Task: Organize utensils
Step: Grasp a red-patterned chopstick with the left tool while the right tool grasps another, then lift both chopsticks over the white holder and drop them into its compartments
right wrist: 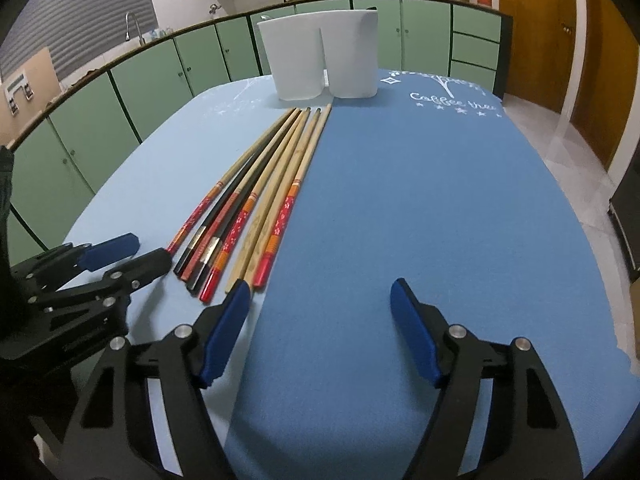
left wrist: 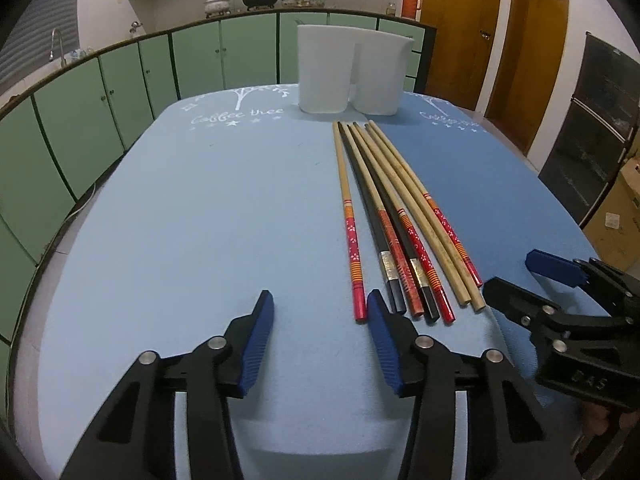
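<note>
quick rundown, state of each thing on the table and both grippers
chopsticks: lying flat in a loose bundle, none picked up
holder: upright, nothing seen sticking out
left gripper: open, holding nothing
right gripper: open, holding nothing

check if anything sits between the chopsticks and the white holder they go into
Nothing visible does. The chopsticks lie with their tips just short of the white holder, only bare blue mat between. The left gripper and right gripper hover open at the near ends, also unobstructed.
</note>
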Available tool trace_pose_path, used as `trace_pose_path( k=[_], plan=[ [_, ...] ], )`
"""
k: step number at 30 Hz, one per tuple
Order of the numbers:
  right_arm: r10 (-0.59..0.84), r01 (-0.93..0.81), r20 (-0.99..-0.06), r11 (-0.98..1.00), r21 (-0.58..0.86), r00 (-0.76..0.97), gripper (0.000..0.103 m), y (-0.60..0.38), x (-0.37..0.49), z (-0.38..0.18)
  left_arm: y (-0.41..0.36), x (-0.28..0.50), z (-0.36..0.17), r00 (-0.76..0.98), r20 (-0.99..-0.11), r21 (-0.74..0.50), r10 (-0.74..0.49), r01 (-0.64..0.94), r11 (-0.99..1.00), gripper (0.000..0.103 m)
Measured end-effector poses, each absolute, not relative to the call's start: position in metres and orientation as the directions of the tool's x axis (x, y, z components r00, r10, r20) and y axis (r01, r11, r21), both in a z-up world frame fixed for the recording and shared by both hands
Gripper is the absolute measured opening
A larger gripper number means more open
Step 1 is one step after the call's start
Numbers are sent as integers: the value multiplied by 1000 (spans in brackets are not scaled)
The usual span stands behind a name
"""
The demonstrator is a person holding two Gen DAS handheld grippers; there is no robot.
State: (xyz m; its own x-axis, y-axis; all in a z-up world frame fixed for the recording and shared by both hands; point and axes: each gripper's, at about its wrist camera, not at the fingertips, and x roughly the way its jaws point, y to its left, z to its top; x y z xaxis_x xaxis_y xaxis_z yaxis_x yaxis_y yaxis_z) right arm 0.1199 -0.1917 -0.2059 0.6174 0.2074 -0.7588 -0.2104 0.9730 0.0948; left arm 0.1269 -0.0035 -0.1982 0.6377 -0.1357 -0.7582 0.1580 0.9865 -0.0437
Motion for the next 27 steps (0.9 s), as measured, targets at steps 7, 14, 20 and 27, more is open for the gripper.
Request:
trace_pose_path(
  k=[7,14,20,27],
  plan=[
    [148,-219,-759,976,8,634,66,-185,124,-209,-4,128,-198,635,-760,-43,-136,160,986,47],
    [154,-182,-758,982,47,634,62,-201,123,-206,-7,128,-198,639,-758,-45,-132,151,988,47],
    [186,-217,-738,975,55,648,32,-191,122,-208,-12,126,-199,645,-751,-45,-143,165,985,31],
    [221,-241,-728,967,79,649,5,-188,118,-208,-28,122,-200,651,-738,-52,-176,205,977,7]
  ],
)
